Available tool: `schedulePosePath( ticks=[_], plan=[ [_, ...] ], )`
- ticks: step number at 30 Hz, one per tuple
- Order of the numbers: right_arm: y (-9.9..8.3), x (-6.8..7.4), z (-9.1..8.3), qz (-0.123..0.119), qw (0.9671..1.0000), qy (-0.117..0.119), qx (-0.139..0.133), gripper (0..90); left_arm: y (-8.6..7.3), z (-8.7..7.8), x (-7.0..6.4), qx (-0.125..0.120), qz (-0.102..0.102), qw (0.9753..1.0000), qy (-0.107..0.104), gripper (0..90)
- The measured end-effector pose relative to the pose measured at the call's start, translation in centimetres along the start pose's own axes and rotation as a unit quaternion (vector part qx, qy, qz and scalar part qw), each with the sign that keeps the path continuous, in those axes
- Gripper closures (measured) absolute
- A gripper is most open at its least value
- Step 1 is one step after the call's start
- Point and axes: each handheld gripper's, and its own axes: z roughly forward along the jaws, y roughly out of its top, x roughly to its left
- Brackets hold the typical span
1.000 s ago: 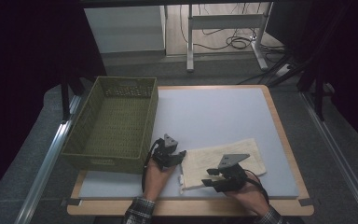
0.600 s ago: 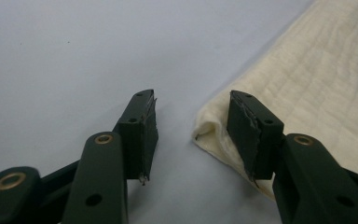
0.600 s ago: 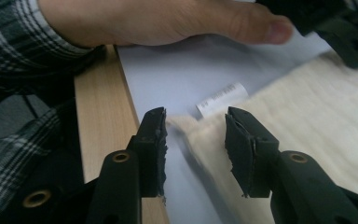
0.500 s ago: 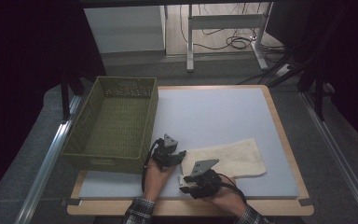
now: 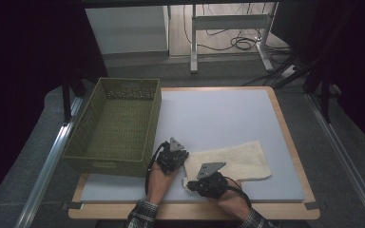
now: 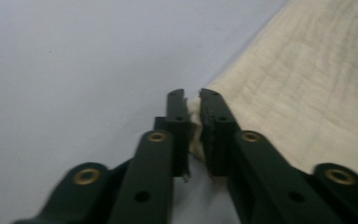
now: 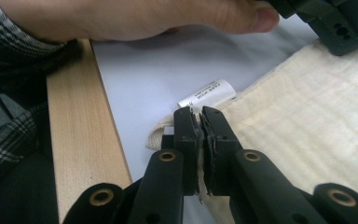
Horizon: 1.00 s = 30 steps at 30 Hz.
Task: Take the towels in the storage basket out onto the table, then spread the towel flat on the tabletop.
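Since a second ago the right gripper [image 5: 190, 183] has been carried leftward along the near edge of the towel [image 5: 235, 159], from the towel's near right part to its near left corner, while the left gripper [image 5: 178, 159] has stayed at the towel's far left corner, and the towel has kept its place. The towel lies flat on the near right part of the surface [image 5: 218, 114], its left end just beside the basket [image 5: 116, 126] and its near edge close to the wooden border [image 7: 81, 126] of the surface. Open room is left across the whole far half of the surface and to the right of the towel; to the left the way is closed by the basket wall, and toward the person little space is left before the border. In the left gripper view the fingers [image 6: 177, 116] are seen almost closed, with a corner of the towel [image 6: 303, 88] pinched between them. In the right gripper view the fingers [image 7: 186, 133] are likewise pressed nearly together on the hem of the towel [image 7: 307, 121], just beside its white label [image 7: 207, 93] and its small loop, with the person's left hand [image 7: 135, 18] and the left gripper [image 7: 335, 21] seen farther off. Counted: one towel, one basket, two grippers, two hands, one label.
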Motion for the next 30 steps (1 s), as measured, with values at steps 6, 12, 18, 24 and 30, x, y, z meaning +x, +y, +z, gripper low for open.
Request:
schedulePosePath(
  ticks=[6, 12, 18, 24, 30],
  plan=[
    [0.4, 0.2, -0.7, -0.005, 0.9999, -0.001, -0.015, 85.3, 0.7, -0.1, 0.1, -0.009, -0.012, 0.9998, -0.014, 87.2],
    [0.9, 0.0, -2.7, -0.006, 0.9993, -0.007, -0.036, 85.2, 2.5, -0.8, -0.7, -0.03, 0.003, 0.9994, -0.014, 86.6],
    [0.9, -0.5, -4.8, -0.001, 0.9982, -0.026, -0.054, 85.1, 4.2, -0.7, -1.2, -0.037, 0.018, 0.9989, -0.02, 86.5],
    [-0.1, -1.7, -6.8, 0.014, 0.9968, -0.045, -0.064, 85.0, 5.3, 0.1, -1.8, -0.041, 0.025, 0.9985, -0.028, 86.4],
    [-1.0, -2.5, -8.0, 0.026, 0.9956, -0.058, -0.069, 85.1, 6.3, 0.9, -2.5, -0.04, 0.036, 0.9979, -0.036, 86.4]
  ],
)
